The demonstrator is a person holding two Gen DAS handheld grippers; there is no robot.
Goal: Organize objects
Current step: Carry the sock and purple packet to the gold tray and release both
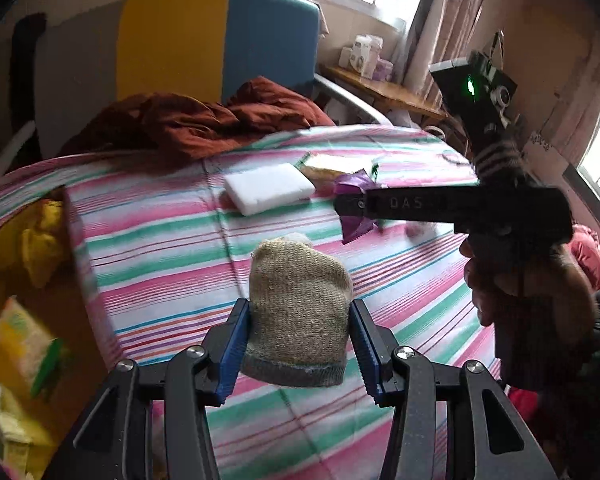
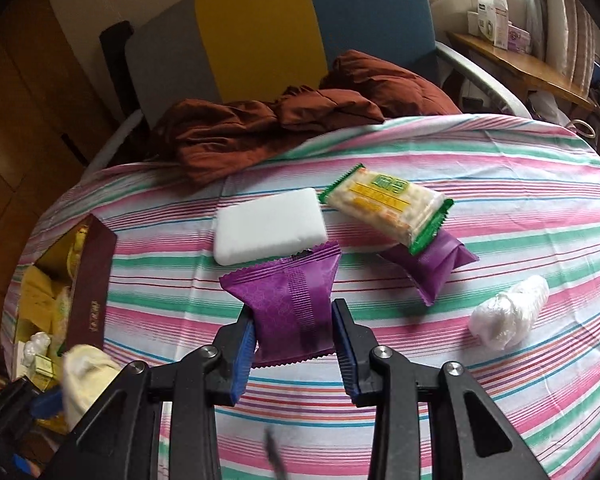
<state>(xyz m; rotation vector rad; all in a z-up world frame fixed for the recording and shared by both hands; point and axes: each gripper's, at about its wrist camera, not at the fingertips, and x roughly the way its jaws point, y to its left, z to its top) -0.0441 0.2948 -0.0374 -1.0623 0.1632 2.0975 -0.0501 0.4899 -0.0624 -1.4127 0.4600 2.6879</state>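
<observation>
My left gripper is shut on a rolled beige sock, held above the striped bed sheet. My right gripper is shut on a purple snack packet; it shows from the side in the left wrist view. On the sheet lie a white foam block, a green-edged cracker pack, a second purple packet partly under it, and a clear plastic bundle. The sock and left gripper also show at the lower left of the right wrist view.
An open dark-red cardboard box with yellow packets stands at the bed's left edge. A rumpled rust-brown blanket lies at the far side before a grey, yellow and blue headboard. A wooden shelf with boxes is at the far right.
</observation>
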